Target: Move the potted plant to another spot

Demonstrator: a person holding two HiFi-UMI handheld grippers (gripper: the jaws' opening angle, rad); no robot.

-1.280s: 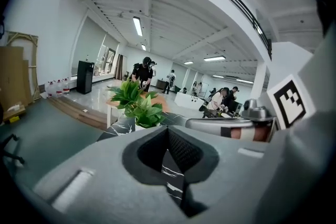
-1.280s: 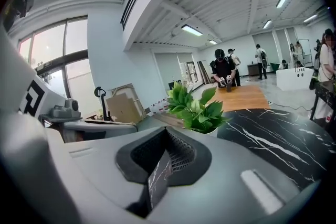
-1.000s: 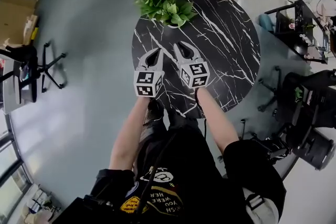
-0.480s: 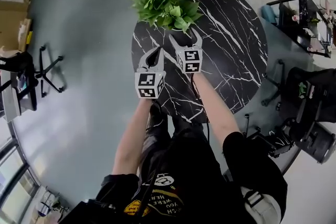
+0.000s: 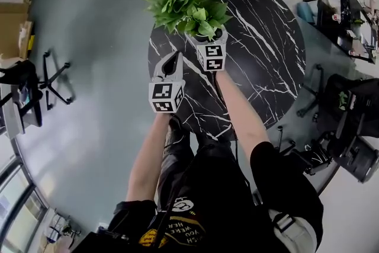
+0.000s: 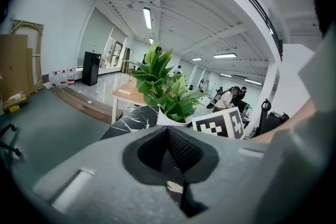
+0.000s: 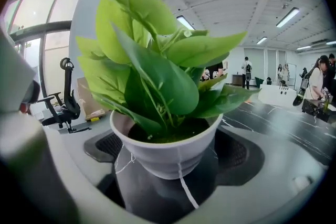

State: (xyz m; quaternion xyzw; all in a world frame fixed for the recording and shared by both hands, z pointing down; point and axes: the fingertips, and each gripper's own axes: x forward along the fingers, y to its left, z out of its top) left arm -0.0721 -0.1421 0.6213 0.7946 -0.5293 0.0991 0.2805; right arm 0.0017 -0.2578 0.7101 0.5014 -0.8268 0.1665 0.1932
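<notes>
Bracketing the pot, my right gripper (image 5: 207, 38) has its jaws spread wide. They have just been opening, and the white pot of the potted plant (image 7: 168, 157) now stands between the two pads. In the right gripper view I see a little clearance on either side of the pot wall, so I record no grip. My left gripper (image 5: 174, 58) is beside it, short of the plant, with its jaws pressed together on nothing.

Position of the item: the plant stands upright on the black, white-veined round worktop (image 5: 260, 56), close to its far left edge. The leaves overhang the pot and partly cover my right gripper from above.

Progress, in my judgement: the approach is complete and the pot is lined up for a grasp, but nothing else is done. The pot rests on the worktop, neither pinched nor raised.

Outstanding: close the right gripper on the pot wall, lift it clear, carry it to another spot and set it down upright. Much of the worktop surface to the right is bare.
</notes>
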